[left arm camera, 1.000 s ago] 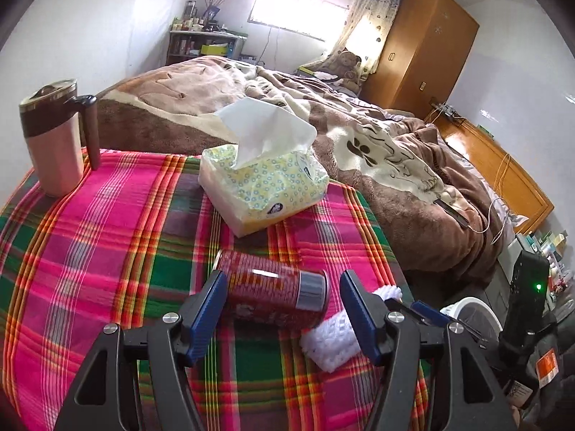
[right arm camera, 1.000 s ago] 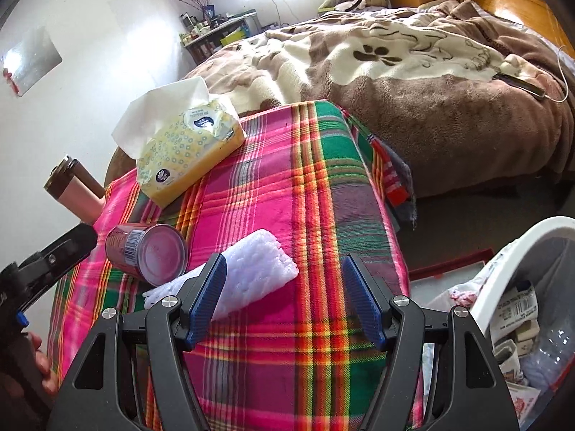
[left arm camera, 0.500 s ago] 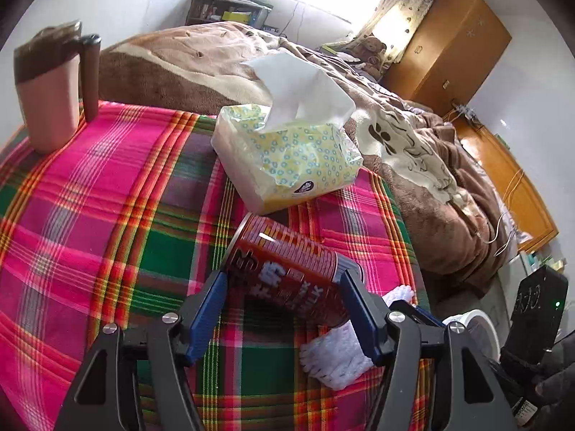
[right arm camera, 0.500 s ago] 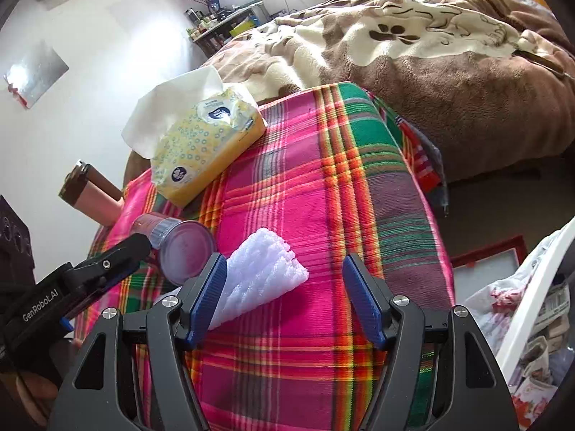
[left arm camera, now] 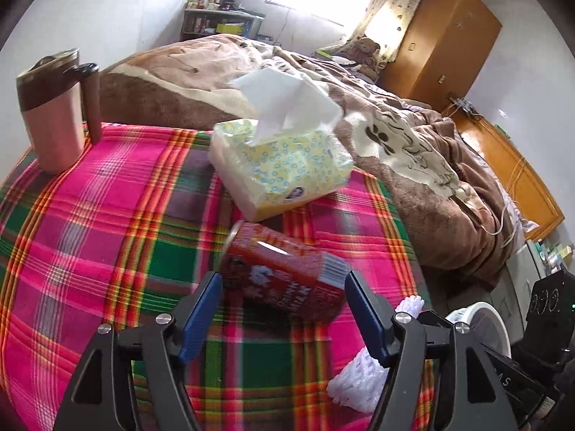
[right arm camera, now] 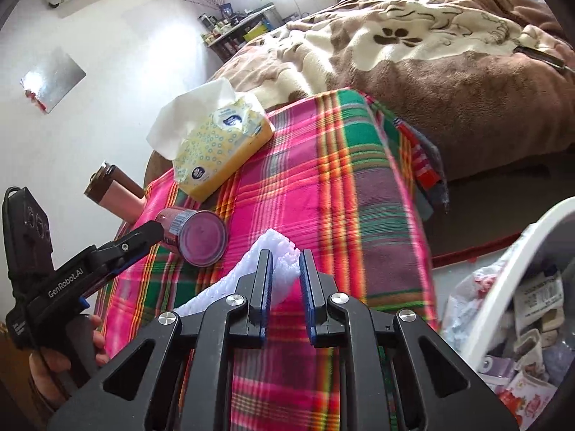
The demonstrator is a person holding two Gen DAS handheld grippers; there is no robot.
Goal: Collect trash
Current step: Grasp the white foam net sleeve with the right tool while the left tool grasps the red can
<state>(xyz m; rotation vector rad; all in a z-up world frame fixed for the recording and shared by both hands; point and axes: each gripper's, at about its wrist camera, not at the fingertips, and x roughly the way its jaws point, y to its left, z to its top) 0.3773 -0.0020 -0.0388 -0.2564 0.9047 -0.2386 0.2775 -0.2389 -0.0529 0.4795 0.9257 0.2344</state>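
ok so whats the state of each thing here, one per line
red can: lying on its side, tilted, between the left tool's fingers
white foam wrap: pinched by the right tool
left tool: closed on the can's ends
right tool: closed on foam
tissue pack: open, tissue sticking up
pink mug: upright, lidded
trash bin: holds trash

"GenRobot.AI" on the left gripper (right arm camera: 152, 231) arm.

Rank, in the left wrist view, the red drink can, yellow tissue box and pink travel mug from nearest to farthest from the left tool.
1. Red drink can, between the fingers.
2. Yellow tissue box, just beyond.
3. Pink travel mug, far left.
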